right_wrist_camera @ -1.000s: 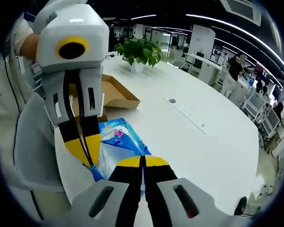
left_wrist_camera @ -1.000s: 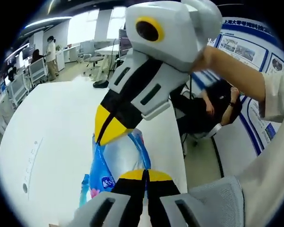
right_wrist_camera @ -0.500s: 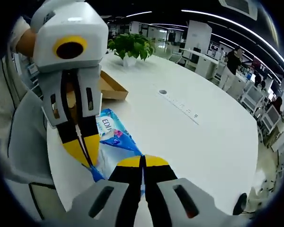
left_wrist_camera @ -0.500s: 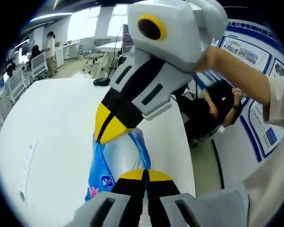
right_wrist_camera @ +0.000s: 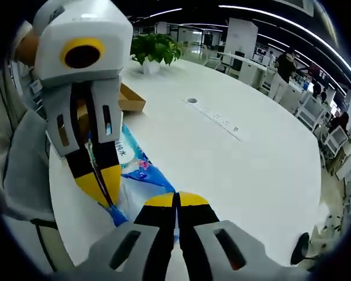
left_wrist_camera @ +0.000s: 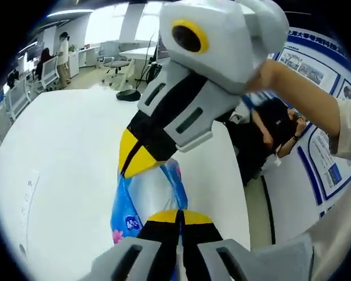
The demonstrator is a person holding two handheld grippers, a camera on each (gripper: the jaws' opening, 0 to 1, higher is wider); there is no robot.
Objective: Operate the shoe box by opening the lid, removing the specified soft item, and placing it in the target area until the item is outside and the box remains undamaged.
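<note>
A soft blue and clear plastic pack (left_wrist_camera: 147, 192) hangs over the white table (left_wrist_camera: 58, 152), pinched from two sides. My left gripper (left_wrist_camera: 178, 215) is shut on its near edge. My right gripper (left_wrist_camera: 128, 168) reaches in from the upper right and is shut on the far edge. In the right gripper view the same pack (right_wrist_camera: 136, 166) lies between my right gripper (right_wrist_camera: 176, 200) and my left gripper (right_wrist_camera: 109, 198). The brown cardboard shoe box (right_wrist_camera: 130, 99) sits on the table behind the left gripper, partly hidden by it.
A potted plant (right_wrist_camera: 154, 49) stands at the table's far end, with a socket strip (right_wrist_camera: 217, 118) along the middle. A grey chair (right_wrist_camera: 22, 170) is at the table's edge. A seated person (left_wrist_camera: 270, 125) and wall posters (left_wrist_camera: 317, 64) lie beyond the table.
Both grippers have kept their hold on the pack. The views have shifted a little, and the box now shows farther back and more hidden behind the left gripper.
</note>
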